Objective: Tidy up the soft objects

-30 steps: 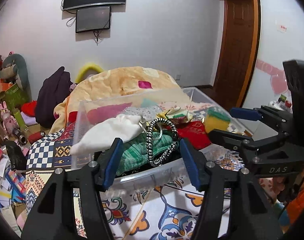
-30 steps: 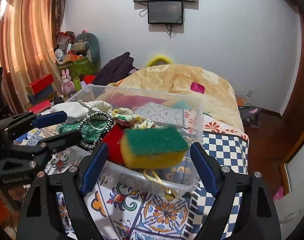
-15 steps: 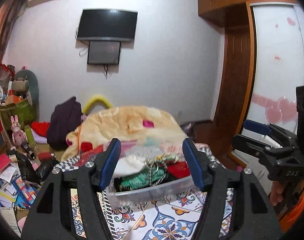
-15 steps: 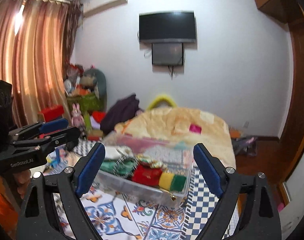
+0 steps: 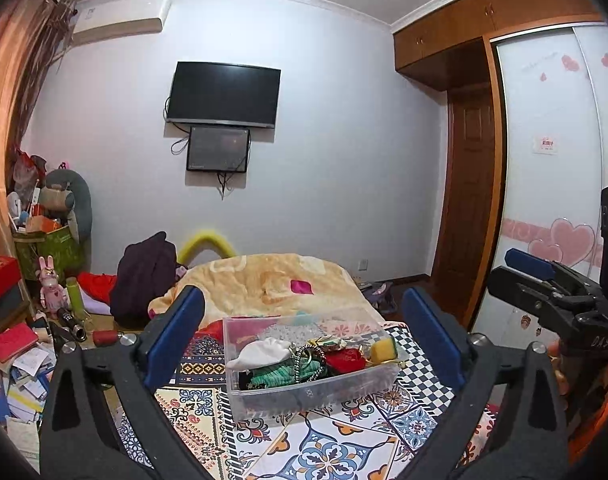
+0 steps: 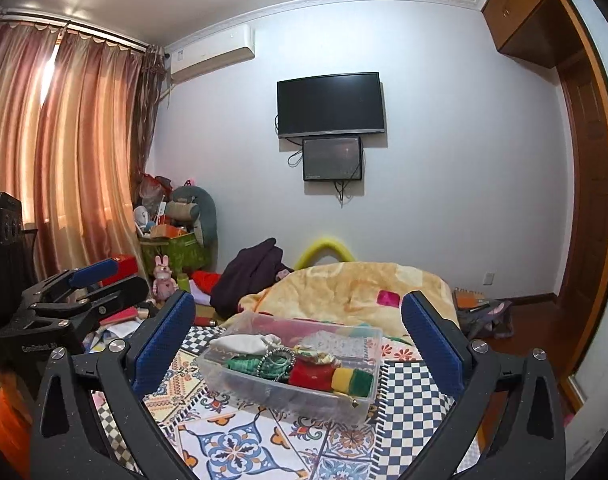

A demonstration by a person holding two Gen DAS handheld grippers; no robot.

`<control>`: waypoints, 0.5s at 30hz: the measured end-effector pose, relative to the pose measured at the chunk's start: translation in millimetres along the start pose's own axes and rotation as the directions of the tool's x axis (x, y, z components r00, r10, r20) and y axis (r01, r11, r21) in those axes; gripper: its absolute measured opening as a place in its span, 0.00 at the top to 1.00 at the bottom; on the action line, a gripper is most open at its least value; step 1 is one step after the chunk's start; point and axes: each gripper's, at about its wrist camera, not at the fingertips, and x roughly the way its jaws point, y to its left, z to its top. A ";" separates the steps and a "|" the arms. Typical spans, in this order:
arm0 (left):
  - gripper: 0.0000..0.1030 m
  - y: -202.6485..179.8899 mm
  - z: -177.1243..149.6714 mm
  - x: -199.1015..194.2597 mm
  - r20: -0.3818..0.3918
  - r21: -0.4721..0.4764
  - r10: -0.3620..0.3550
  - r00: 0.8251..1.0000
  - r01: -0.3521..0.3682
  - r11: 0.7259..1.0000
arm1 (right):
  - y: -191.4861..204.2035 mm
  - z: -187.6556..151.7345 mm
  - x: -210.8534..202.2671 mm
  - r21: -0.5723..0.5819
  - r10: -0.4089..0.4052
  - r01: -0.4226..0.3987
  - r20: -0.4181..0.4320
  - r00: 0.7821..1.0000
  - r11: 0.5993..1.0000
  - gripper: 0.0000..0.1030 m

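The left tongs (image 5: 304,336) stand wide apart with nothing between the blue pads, and the right tongs (image 6: 298,338) gape just as wide and empty. Ahead of both, framed between their fingers but well apart from them, sits the clear plastic bin (image 5: 300,394) (image 6: 280,394) holding the soft things: a white cloth pouch (image 5: 260,354) (image 6: 244,343) at its left, a green knitted piece (image 5: 282,372) with a black-and-white cord (image 6: 273,362) looped over it, a red pouch (image 5: 346,359) (image 6: 312,374), and a yellow-and-green sponge (image 5: 383,349) (image 6: 352,380) at the right end. Nothing lies between the tongs and the bin.

The bin rests on a patterned bedspread (image 5: 328,448) (image 6: 240,448) of tiles and blue-white checks. Beyond it lies a heaped peach quilt (image 5: 272,284) (image 6: 356,288), with a dark garment (image 5: 144,276) to the left of that. Further left, a pink rabbit toy (image 6: 164,276), a green box (image 6: 176,252) and scattered books crowd the floor by orange curtains (image 6: 64,152). On the far wall hang a television (image 5: 224,94) (image 6: 330,104) and a smaller screen (image 5: 218,149). A wooden door (image 5: 470,220) stands to the right.
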 end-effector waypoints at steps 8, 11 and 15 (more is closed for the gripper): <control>0.01 -7.6 -3.9 -6.3 0.015 0.034 0.014 1.000 -0.014 0.999 | -1.1 -6.2 -2.8 0.017 0.006 -0.006 -0.008 1.000 1.000 0.00; 0.01 -7.8 -6.0 -6.4 0.011 0.033 0.012 1.000 -0.013 0.999 | -2.1 -7.8 -4.8 0.021 0.008 -0.008 -0.007 1.000 1.000 0.00; 0.01 -8.5 -7.2 -5.9 0.006 0.036 0.013 1.000 -0.013 0.999 | -2.5 -9.4 -5.0 0.022 0.006 -0.006 -0.009 1.000 1.000 0.00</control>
